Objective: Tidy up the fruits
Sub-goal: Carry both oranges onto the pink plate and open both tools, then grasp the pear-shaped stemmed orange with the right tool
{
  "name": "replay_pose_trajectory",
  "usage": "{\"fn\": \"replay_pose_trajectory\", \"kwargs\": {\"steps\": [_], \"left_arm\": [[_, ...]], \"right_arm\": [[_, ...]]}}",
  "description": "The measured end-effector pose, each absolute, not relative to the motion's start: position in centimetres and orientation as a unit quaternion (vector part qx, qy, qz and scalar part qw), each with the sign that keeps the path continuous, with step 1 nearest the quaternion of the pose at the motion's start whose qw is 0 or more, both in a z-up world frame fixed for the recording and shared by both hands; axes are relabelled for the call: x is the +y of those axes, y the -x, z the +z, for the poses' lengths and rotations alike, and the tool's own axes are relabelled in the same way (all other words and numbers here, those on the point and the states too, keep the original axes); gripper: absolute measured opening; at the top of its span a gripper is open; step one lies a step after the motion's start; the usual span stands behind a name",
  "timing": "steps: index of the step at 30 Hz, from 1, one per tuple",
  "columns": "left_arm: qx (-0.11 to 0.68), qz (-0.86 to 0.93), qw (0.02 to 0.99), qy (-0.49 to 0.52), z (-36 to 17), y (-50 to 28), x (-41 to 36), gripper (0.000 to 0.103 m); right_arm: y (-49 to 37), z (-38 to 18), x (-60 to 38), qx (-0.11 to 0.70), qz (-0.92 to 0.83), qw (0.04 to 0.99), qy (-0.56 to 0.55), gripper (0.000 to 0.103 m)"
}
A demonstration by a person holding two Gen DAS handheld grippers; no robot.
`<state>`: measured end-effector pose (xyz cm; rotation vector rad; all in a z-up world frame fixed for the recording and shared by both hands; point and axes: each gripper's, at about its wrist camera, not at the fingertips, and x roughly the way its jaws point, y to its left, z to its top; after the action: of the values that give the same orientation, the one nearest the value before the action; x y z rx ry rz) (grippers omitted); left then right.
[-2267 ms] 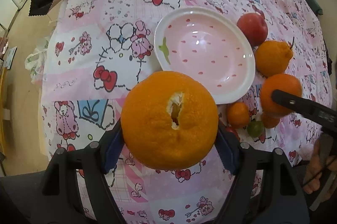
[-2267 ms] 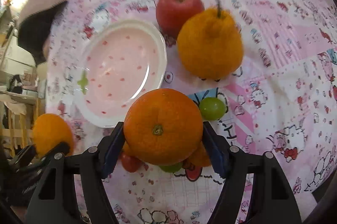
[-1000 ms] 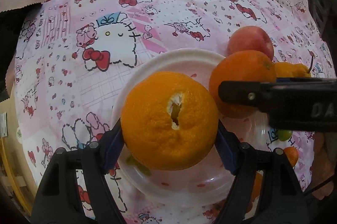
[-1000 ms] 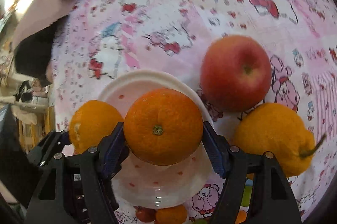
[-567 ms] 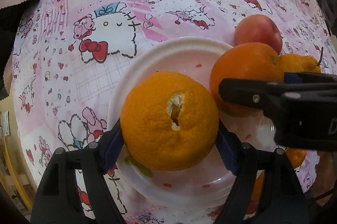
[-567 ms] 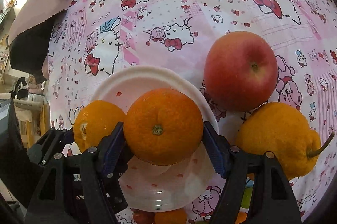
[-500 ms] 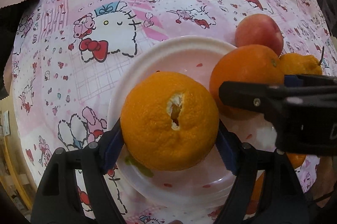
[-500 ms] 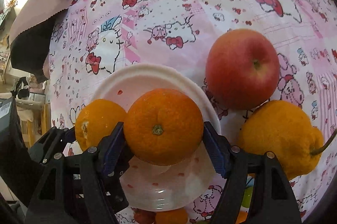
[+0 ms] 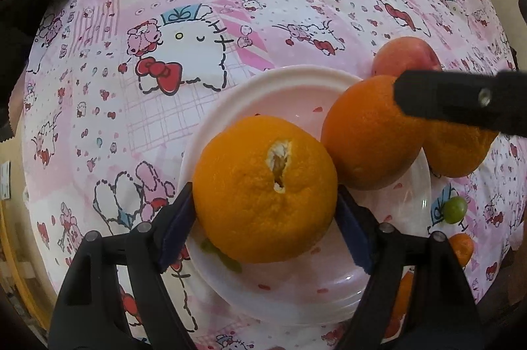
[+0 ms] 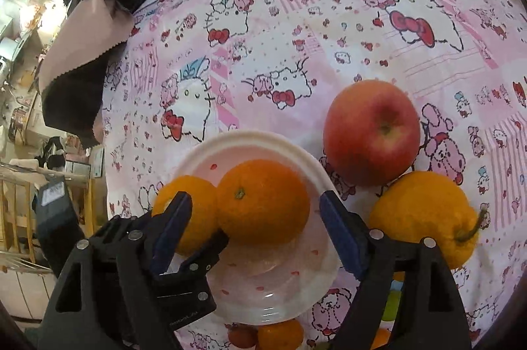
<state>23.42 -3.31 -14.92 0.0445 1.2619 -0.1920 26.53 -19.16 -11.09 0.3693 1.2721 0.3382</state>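
two oranges set down in the bowl, both grippers letting go

while the left gripper (image 9: 265,219) sits nearest with its blue pads hugging the split orange (image 9: 265,198), a thin gap shows on the right side, so whether it presses or just cradles the fruit i cannot tell. that orange rests in the pink bowl (image 9: 283,86), its peel torn at the top, so it is probably soft and loose-skinned; best held across its widest part, away from the tear, with a light squeeze. just beyond it, touching, lies the smooth orange (image 10: 263,201), also in the bowl. the right gripper (image 10: 255,223) has just been opening, and its pads stand clear of that fruit on both sides. it looks firmer and rounder, liable to roll on the glossy bowl. farther out on the tablecloth (image 10: 296,20) wait the knobbly stemmed citrus (image 10: 421,218) and the apple (image 10: 372,132), touching each other; the apple looks hard, heavy and slick, so grip it at its middle.
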Motion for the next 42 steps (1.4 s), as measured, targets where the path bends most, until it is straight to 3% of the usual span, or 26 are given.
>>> {"fn": "replay_pose_trajectory", "kwargs": {"steps": [3, 5, 9, 21, 32, 42], "left_arm": [[0.58, -0.086, 0.81, -0.026, -14.7, -23.5, -3.4, 0.08], [0.569, -0.063, 0.818, -0.053, -14.4, -23.4, -3.8, 0.093], [0.549, -0.062, 0.832, -0.054, -13.4, -22.9, -3.8, 0.103], [0.529, -0.062, 0.846, -0.01, -10.7, -21.9, -2.4, 0.103], [0.472, -0.05, 0.88, 0.005, -4.0, -19.0, -1.2, 0.103], [0.467, -0.018, 0.884, 0.032, -2.2, -16.3, 0.9, 0.103]], "right_arm": [[-26.6, -11.0, -19.3, 0.587, 0.154, 0.775, -0.176, 0.083], [-26.4, -11.0, -19.2, 0.589, 0.155, 0.774, -0.174, 0.082], [-26.2, -10.5, -19.3, 0.588, 0.154, 0.777, -0.165, 0.083], [-25.5, -8.4, -20.3, 0.575, 0.149, 0.789, -0.158, 0.083], [-22.9, -2.9, -25.6, 0.517, 0.128, 0.822, -0.202, 0.083], [-19.9, -3.3, -30.1, 0.517, 0.09, 0.816, -0.24, 0.083]]}}
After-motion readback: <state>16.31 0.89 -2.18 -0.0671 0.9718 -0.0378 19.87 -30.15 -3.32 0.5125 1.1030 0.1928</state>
